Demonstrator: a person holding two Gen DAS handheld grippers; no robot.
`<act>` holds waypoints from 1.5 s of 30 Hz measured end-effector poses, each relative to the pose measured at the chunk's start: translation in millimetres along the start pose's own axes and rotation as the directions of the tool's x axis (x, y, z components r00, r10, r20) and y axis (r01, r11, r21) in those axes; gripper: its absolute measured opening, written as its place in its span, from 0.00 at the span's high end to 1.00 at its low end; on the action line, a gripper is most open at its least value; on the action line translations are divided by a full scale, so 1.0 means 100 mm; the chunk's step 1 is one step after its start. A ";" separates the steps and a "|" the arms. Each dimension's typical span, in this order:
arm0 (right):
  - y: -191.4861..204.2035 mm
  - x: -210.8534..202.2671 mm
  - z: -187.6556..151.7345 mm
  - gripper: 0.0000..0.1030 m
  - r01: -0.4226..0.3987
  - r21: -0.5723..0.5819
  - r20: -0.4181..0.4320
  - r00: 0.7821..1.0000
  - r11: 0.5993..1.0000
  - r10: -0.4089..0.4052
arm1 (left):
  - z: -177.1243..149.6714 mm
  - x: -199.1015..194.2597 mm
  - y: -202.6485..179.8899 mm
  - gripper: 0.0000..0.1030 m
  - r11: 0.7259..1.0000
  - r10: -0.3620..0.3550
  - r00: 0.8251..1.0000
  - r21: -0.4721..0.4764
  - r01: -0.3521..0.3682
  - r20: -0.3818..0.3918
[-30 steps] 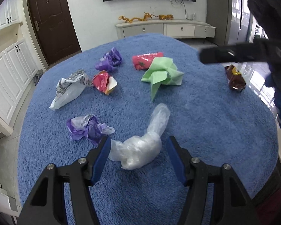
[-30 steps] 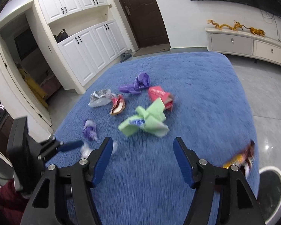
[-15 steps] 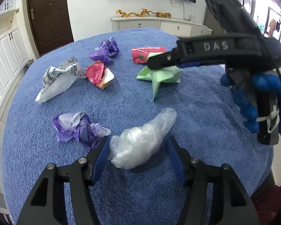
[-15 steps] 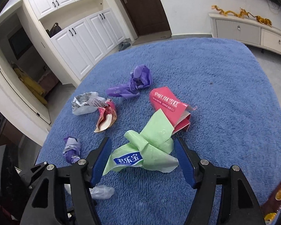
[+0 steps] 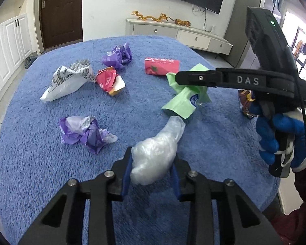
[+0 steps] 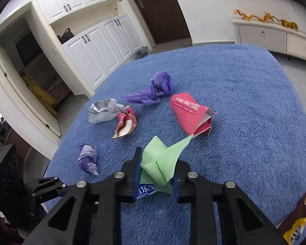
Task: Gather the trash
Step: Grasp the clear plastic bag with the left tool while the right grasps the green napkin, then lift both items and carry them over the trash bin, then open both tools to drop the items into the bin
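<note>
The left gripper point(image 5: 151, 175), its jaws just closing, squeezes one clear plastic bag point(image 5: 157, 153) at the bottom middle, pointing up-right, while the right gripper point(image 6: 156, 173), also just closing, squeezes one green wrapper point(image 6: 163, 161) pointing up-right on the blue desk point(image 6: 244, 102).

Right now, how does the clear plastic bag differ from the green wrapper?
The clear plastic bag is see-through, rounded and puffy; the green wrapper is opaque, with flat creased folds and a blue printed label. The bag sits in the left tool, the wrapper in the right tool. Both are crumpled trash, each pinched between closed jaws.
</note>
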State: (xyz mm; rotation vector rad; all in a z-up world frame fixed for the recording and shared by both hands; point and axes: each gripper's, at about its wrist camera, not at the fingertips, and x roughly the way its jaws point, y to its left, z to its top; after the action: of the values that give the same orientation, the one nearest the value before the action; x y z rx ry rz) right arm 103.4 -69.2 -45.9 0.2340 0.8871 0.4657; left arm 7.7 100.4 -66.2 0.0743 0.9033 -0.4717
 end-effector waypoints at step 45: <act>-3.27 -2.26 -2.06 0.69 0.316 0.746 0.022 0.868 0.587 -0.496 | 1.17 1.58 -3.80 0.66 0.863 -0.316 0.898 0.299 0.406 -0.308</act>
State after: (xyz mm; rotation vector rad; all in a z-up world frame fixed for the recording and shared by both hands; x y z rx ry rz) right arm -85.5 -463.7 -142.3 0.7831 0.8254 -0.3879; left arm 16.2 -327.4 -64.3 0.3047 1.0754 -0.9996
